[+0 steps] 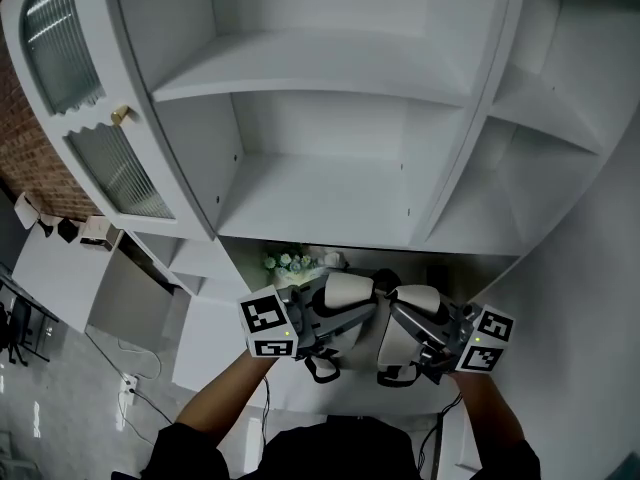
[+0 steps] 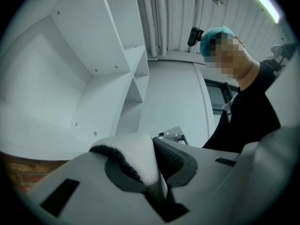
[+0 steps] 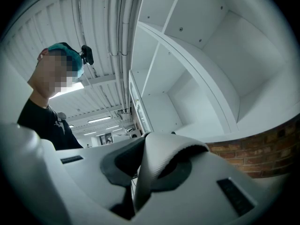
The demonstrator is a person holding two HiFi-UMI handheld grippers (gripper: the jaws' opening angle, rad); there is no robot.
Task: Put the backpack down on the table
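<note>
Of the backpack I see only two white padded shoulder straps with black mesh undersides; its body is hidden. In the head view the left strap (image 1: pixel 347 291) arches over my left gripper (image 1: pixel 328 320), and the right strap (image 1: pixel 418 304) arches over my right gripper (image 1: pixel 412 336), both low in front of the white shelf unit. The left gripper view shows the left gripper (image 2: pixel 152 159) shut on a strap (image 2: pixel 135 149). In the right gripper view the right gripper (image 3: pixel 149 165) is likewise shut on a strap (image 3: pixel 161 151). The two grippers are close together, jaws pointing towards each other.
A tall white shelf unit (image 1: pixel 320 203) fills the view ahead. Its ribbed-glass door (image 1: pixel 90 118) stands at the left. A small bunch of pale flowers (image 1: pixel 288 263) sits on the surface under the shelves. A white desk (image 1: pixel 55 273) and brick wall (image 1: pixel 30 158) are at far left.
</note>
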